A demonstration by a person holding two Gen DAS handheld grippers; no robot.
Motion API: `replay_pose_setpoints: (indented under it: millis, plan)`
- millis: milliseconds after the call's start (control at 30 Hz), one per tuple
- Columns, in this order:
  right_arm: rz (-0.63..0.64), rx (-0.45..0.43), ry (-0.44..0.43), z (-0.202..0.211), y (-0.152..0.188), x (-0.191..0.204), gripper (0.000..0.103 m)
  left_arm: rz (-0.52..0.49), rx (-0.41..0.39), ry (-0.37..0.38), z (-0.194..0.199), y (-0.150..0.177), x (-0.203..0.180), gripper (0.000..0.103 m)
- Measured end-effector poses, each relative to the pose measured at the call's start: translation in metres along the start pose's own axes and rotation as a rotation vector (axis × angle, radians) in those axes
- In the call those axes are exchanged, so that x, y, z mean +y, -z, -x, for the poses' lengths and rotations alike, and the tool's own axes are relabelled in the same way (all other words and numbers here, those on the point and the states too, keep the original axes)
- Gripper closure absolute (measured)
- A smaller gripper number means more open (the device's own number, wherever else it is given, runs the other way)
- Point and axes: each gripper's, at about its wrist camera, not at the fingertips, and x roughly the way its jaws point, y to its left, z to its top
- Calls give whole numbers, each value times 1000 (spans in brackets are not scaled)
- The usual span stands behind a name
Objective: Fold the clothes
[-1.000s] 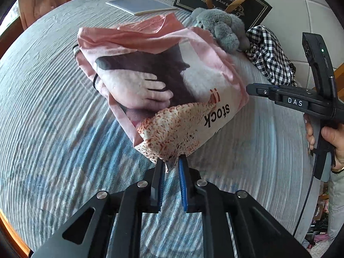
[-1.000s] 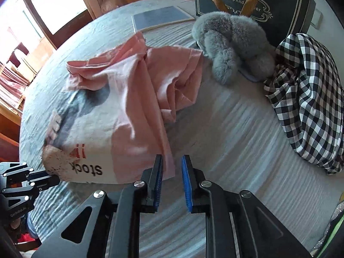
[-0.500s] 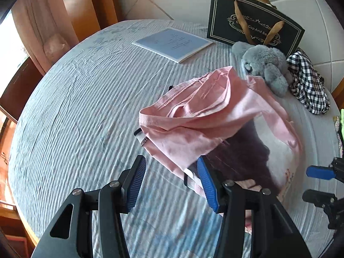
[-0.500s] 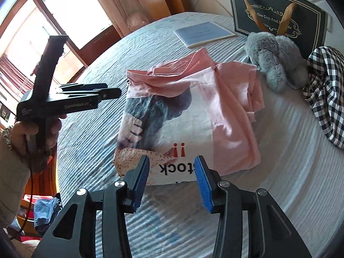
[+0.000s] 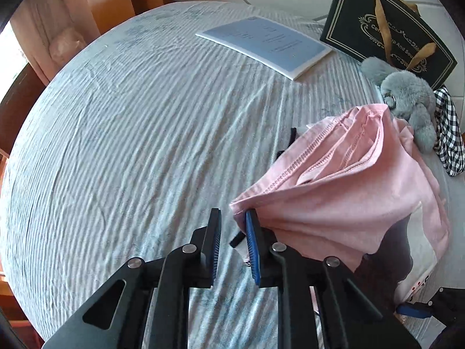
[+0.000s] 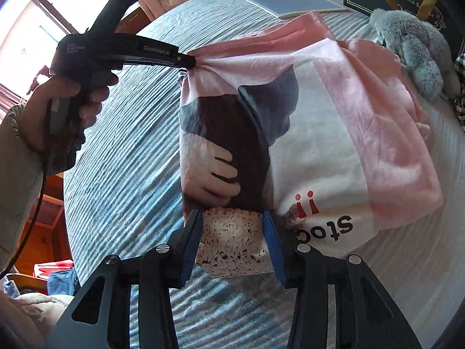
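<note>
A pink printed T-shirt lies bunched on the blue striped table cover. In the left wrist view my left gripper has its jaws narrowly apart at the shirt's near corner. In the right wrist view the left gripper looks pinched on that bunched corner of the shirt and holds it up. My right gripper is open, its pads straddling the printed lower edge of the shirt.
A blue booklet, a dark gift bag, a grey plush toy and a black-and-white checked cloth lie at the far side of the table. Wooden furniture and a curtain stand beyond the left edge.
Both grippers let go of the shirt's lower edge and opened. The left gripper moved to the shirt's far-left corner and narrowed on it. The right gripper moved up to the printed edge.
</note>
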Motion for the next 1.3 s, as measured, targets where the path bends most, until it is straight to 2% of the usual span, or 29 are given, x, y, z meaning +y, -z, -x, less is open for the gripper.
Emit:
replay_pose_setpoints:
  millis: [67,133,167,200,267,433,500,533,567,600,633,667,700,733,767,833,900,933,1000,1033,1067,1133,1167,1300]
  plan:
    - [-46,-33,2,19,5,-10,60,-31,-20,13,6,-7,-8,81]
    - [-103,-106,21,43,11,-25,59,-84,-30,45,7,-14,-27,68]
    - [-146,-144,33,55,12,-35,55,-110,-35,61,8,-18,-36,58]
    - [-192,-175,49,65,12,-45,53,-137,-40,77,8,-22,-46,55]
    - [-276,-215,93,80,15,-67,44,-190,-51,110,10,-29,-64,55]
    - [-429,-255,137,87,23,-102,43,-321,-76,190,12,-48,-111,55]
    - [-463,-260,157,84,23,-107,37,-371,-83,216,11,-55,-129,55]
    - [-476,-263,156,82,22,-109,32,-384,-72,206,3,-55,-135,55]
    - [-490,-266,154,80,21,-111,31,-396,-60,194,-5,-56,-140,63]
    - [-500,-269,151,78,20,-113,31,-406,-44,180,-12,-57,-141,100]
    - [-502,-271,147,76,18,-115,31,-412,-32,166,-17,-58,-142,100]
    - [-497,-265,145,71,14,-116,34,-410,-34,151,-20,-59,-141,102]
    - [-487,-248,141,64,10,-116,46,-408,-40,134,-22,-60,-139,102]
    - [-475,-229,145,57,5,-115,86,-404,-64,108,-21,-62,-135,102]
    - [-461,-208,175,51,-1,-114,100,-401,-85,86,-21,-65,-131,102]
    - [-462,-194,237,44,-6,-116,100,-395,-98,71,-25,-73,-122,102]
    - [-506,-183,255,39,-7,-124,101,-363,-84,65,-32,-80,-109,102]
    - [-524,-187,256,40,-7,-125,101,-347,-78,62,-35,-83,-102,102]
    - [-538,-198,275,44,-6,-122,92,-314,-65,55,-42,-90,-89,102]
    - [-530,-215,282,50,-4,-117,83,-299,-61,64,-43,-92,-83,102]
    - [-525,-232,282,56,-2,-113,75,-286,-69,112,-32,-90,-76,97]
    - [-525,-269,247,68,6,-102,62,-281,-81,191,-12,-83,-66,73]
    - [-517,-284,221,73,9,-94,59,-288,-90,213,-2,-78,-63,57]
    - [-464,-309,114,78,22,-55,59,-332,-91,233,19,-54,-54,56]
